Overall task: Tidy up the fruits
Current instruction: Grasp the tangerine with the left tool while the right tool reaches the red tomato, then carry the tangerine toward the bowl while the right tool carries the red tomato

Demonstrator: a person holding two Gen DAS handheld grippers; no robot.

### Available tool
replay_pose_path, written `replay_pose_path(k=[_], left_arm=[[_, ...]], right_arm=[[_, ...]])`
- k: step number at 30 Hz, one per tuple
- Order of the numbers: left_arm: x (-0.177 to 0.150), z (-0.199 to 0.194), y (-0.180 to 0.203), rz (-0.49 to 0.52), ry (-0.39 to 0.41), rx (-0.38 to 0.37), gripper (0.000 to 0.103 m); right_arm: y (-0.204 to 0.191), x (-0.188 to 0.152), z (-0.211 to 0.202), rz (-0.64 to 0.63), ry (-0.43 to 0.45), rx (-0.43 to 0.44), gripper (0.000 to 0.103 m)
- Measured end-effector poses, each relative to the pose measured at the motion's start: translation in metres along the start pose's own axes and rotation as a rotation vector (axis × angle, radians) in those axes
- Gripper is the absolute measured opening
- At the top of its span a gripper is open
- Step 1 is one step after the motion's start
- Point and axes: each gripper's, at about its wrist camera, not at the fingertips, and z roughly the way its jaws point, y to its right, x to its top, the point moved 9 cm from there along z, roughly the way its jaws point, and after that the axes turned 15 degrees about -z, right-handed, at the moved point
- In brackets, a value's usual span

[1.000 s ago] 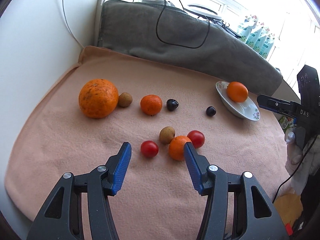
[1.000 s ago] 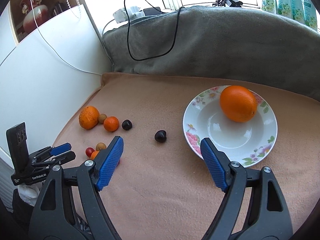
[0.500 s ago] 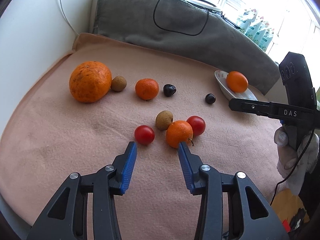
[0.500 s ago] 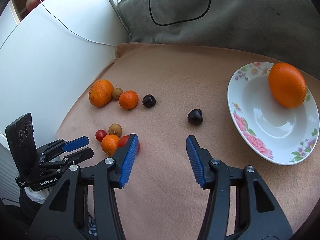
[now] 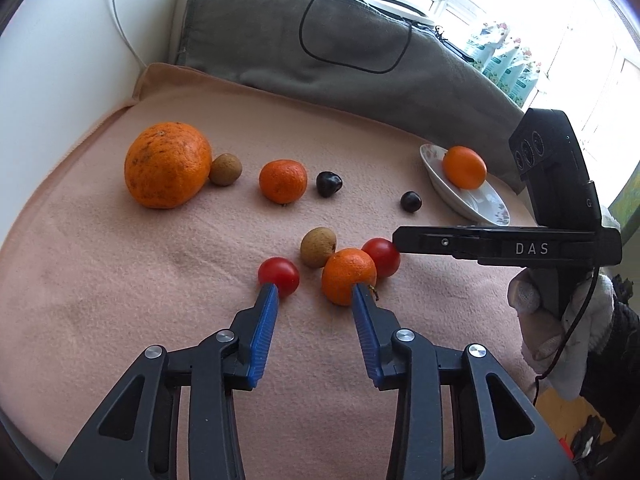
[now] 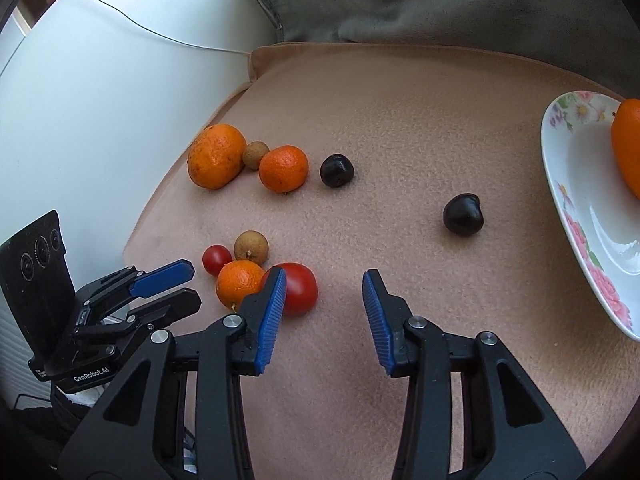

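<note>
Right claw (image 6: 324,280) open, its long axis toward the tomato (image 6: 299,289).

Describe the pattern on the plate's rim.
The white plate has a floral rim: pink roses, green leaves and small pale flowers. Best seen in the right wrist view.

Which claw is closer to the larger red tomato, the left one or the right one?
Right. The right claw has one fingertip against the larger red tomato; the left claw sits behind the small orange.
</note>
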Motion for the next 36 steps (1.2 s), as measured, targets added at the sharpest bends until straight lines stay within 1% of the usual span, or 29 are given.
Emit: replay_pose_path(k=[2,9,16,22,25,28,36], left_arm=[[-0.002,0.001,0.004,0.003,-0.007,-0.01,0.035],[-0.004,0.004,0.016,0.028,-0.016,-0.023,0.035],[-0.004,0.013,0.023,0.069,-0.014,-0.001,0.035],[-0.006,0.02,0.024,0.1,-0.017,0.021,0.035],[-0.006,0.025,0.02,0.084,-0.028,0.02,0.035],[-0.009,0.029,0.019,0.084,-0.039,0.023,0.035],[-0.008,0.03,0.018,0.065,-0.035,0.009,0.033]], right_arm=[[0.0,0.001,0.002,0.02,0.001,0.027,0.042],[-0.006,0.001,0.001,0.032,0.004,0.061,0.042],[-0.011,0.002,0.007,0.025,-0.01,0.091,0.042],[-0.015,-0.001,0.014,0.045,-0.024,0.125,0.042],[-0.015,-0.002,0.016,0.059,-0.026,0.144,0.04],[-0.017,-0.003,0.017,0.068,-0.029,0.168,0.035],[-0.017,-0.003,0.019,0.078,-0.032,0.173,0.035]])
